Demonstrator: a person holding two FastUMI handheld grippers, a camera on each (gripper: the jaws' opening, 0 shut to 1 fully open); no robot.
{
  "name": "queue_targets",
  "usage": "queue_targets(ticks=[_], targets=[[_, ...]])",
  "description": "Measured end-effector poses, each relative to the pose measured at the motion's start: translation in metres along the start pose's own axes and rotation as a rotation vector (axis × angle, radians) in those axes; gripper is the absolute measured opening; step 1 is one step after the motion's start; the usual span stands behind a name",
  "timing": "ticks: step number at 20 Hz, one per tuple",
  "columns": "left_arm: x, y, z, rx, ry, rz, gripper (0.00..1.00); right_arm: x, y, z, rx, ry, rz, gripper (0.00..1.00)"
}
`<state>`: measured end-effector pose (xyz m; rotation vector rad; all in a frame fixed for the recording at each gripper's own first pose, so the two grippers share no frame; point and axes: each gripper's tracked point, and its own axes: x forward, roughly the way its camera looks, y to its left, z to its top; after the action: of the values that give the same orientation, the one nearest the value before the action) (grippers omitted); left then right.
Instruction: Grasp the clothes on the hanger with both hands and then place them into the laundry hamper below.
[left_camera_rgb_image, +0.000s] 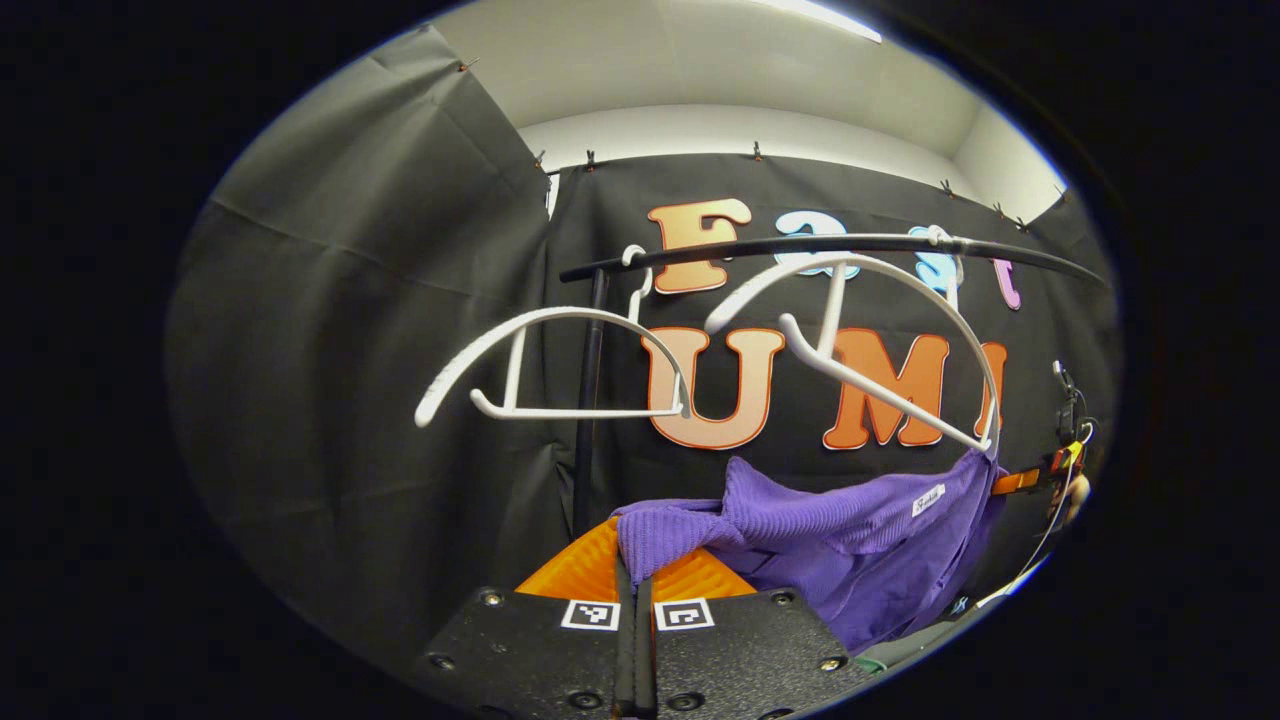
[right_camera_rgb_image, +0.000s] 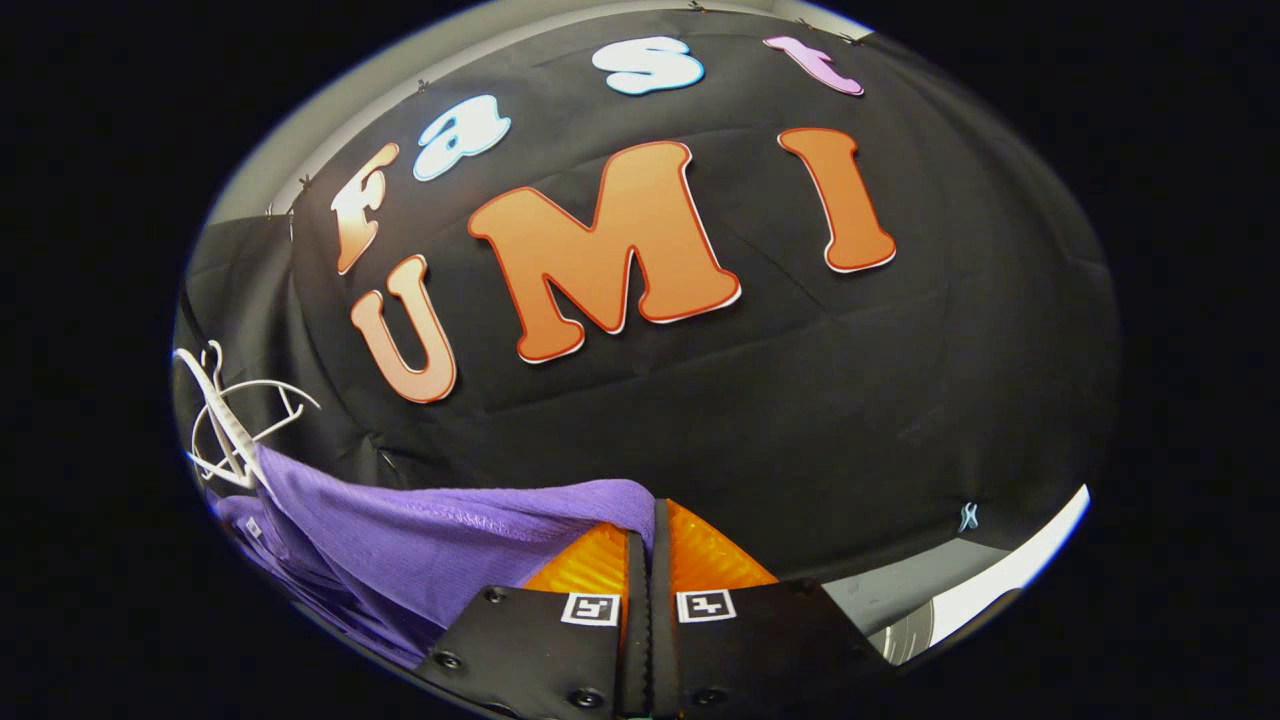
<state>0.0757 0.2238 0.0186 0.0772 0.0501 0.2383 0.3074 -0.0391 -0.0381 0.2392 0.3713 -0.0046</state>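
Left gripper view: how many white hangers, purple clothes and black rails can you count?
White hangers: 2, one bare and one tilted, with the garment caught at its low end.
Purple clothes: 1, a garment pinched by both grippers.
Black rails: 1.
Total: 4

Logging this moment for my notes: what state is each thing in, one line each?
Garment: purple, stretched between both grippers, one edge on the right hanger's tip.
Left gripper: shut on garment.
Right gripper: shut on garment.
Left hanger: bare, on rail.
Right hanger: tilted, on rail.
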Motion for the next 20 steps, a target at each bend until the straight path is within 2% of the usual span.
queue_targets(ticks=[4,8,15,20], targets=[[0.000,-0.006,-0.011,-0.029,0.032,-0.028,0.00,-0.012,-0.001,-0.012,0.005,0.019,0.011,0.07],[-0.015,-0.023,-0.025,0.005,0.040,-0.043,0.00,-0.038,0.006,-0.026,-0.043,0.001,0.019,0.07],[-0.025,-0.080,-0.049,0.004,0.086,-0.144,0.00,-0.087,0.031,-0.066,-0.094,-0.008,0.071,0.07],[-0.039,-0.129,-0.064,-0.053,0.116,-0.215,0.00,-0.114,0.039,-0.093,-0.119,-0.026,0.079,0.08]])
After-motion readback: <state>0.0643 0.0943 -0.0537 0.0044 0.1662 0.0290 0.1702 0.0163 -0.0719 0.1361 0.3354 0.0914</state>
